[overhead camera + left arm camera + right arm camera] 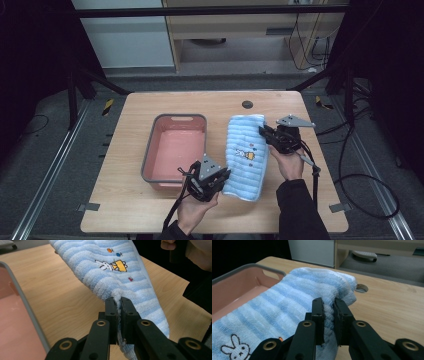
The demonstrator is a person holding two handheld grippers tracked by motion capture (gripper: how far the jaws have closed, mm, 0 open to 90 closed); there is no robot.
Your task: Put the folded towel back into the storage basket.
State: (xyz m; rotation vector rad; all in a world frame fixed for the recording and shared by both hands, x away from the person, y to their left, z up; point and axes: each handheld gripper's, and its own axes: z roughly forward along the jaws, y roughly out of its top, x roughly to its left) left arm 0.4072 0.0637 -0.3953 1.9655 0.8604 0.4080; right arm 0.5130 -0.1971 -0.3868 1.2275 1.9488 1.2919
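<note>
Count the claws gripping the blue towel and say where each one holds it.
2. The left claw pinches the blue towel at its near edge, beside the pink basin. The right claw pinches its far edge, near the table's round hole.

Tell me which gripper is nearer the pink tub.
Left. The left gripper is shut on the blue towel at its near corner, right beside the pink tub's near right corner. The right gripper clamps the towel's far edge, across the towel from the tub.
</note>
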